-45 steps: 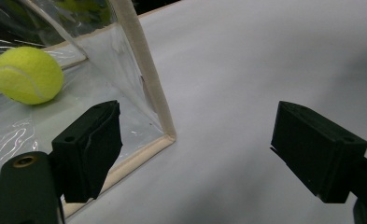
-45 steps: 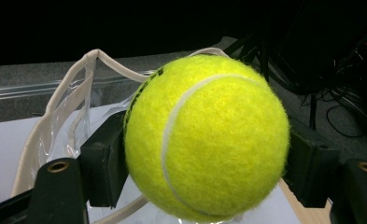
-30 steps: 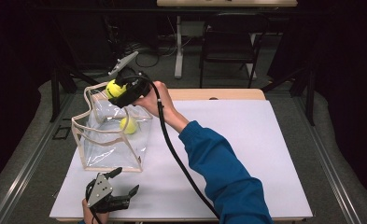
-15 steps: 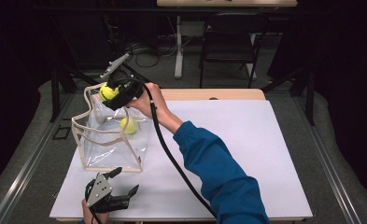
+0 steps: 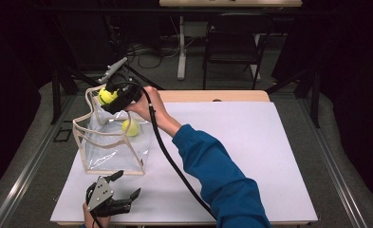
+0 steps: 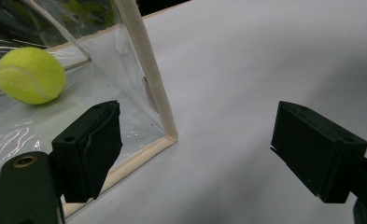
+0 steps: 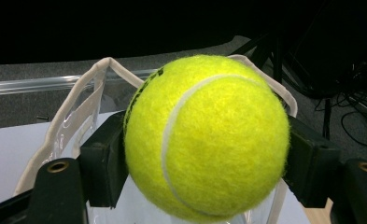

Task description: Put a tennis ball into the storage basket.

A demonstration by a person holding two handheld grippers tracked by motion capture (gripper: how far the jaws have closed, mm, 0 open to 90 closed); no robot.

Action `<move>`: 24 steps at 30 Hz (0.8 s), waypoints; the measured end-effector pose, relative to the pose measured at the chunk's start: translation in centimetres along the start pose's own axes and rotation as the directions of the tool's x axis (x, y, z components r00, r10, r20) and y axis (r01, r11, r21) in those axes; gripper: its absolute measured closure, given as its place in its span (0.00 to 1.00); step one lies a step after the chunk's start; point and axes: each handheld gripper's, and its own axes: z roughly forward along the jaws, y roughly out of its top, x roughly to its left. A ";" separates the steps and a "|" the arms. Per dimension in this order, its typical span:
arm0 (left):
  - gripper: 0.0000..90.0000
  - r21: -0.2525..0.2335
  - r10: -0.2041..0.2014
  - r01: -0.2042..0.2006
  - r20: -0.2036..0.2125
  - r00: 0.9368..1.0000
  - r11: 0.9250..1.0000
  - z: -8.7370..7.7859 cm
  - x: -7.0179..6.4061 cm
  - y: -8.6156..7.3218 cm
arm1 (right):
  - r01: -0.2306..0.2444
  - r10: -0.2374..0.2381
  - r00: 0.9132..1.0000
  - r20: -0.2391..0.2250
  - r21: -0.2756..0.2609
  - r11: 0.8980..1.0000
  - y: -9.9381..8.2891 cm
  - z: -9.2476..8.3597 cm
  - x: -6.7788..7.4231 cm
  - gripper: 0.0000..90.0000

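Presently the right tongs are clenched on a tennis ball, held above the far rim of the clear bag, where a second ball already lies. The left tongs rest released on the surface, near the bag. Judged step: depositing; the next move calls for lowering inside the opening before letting go.

Both balls, the held ball and the bagged ball, are yellow-green with white seams; the bag is clear with cream trim; the table is white.
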 end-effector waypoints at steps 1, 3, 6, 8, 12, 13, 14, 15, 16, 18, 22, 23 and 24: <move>0.18 0.001 -0.004 0.004 0.001 1.000 1.000 0.0 0.0 0.0 | 0.000 0.000 1.000 -0.003 0.000 1.000 0.0 0.1 0.0 0.29; 0.18 0.000 -0.004 0.004 0.000 1.000 1.000 0.0 0.0 0.0 | -0.001 0.001 1.000 -0.010 -0.001 1.000 0.1 0.4 0.1 0.29; 0.18 -0.005 -0.003 0.003 0.002 1.000 1.000 -0.1 0.0 0.0 | -0.005 0.005 1.000 -0.020 0.004 1.000 0.0 0.8 0.1 0.29; 0.18 -0.003 -0.001 0.001 0.003 1.000 1.000 -0.1 0.1 -0.1 | -0.012 0.013 1.000 -0.024 0.004 1.000 -0.1 1.0 -0.1 0.29; 0.18 -0.003 -0.003 0.003 0.001 1.000 1.000 -0.2 0.0 -0.1 | -0.007 0.007 1.000 -0.019 0.019 1.000 -0.1 1.4 -0.1 0.29; 0.18 -0.004 -0.010 0.010 0.000 1.000 1.000 -0.2 0.0 -0.1 | -0.006 0.007 1.000 -0.020 0.021 1.000 0.0 1.5 -0.1 0.29; 0.18 -0.004 -0.009 0.009 0.000 1.000 1.000 -0.2 0.0 -0.1 | -0.007 0.008 1.000 -0.021 0.021 1.000 0.1 1.5 -0.1 0.29; 0.18 -0.005 -0.008 0.008 -0.001 1.000 1.000 -0.2 0.0 -0.1 | -0.011 0.011 1.000 -0.022 0.020 1.000 0.1 1.6 -0.2 0.29; 0.18 -0.004 -0.007 0.007 0.000 1.000 1.000 -0.3 0.0 -0.1 | -0.010 0.011 1.000 -0.021 0.019 1.000 0.2 1.6 -0.2 0.29; 0.18 -0.004 -0.007 0.007 0.002 1.000 1.000 -0.2 0.0 -0.1 | -0.017 0.017 1.000 -0.019 0.020 1.000 0.3 1.7 -0.3 0.29; 0.18 -0.005 -0.008 0.008 0.003 1.000 1.000 -0.2 0.0 -0.1 | -0.017 0.017 1.000 -0.015 0.034 0.999 0.3 1.9 -0.5 0.29; 0.18 -0.005 -0.007 0.007 0.003 1.000 1.000 -0.2 0.0 0.0 | -0.019 0.019 1.000 -0.012 0.035 0.999 0.3 1.9 -0.5 0.29; 0.18 -0.005 -0.007 0.007 0.003 1.000 1.000 -0.2 0.0 0.0 | -0.019 0.019 1.000 -0.014 0.040 0.999 0.3 1.9 -0.5 0.29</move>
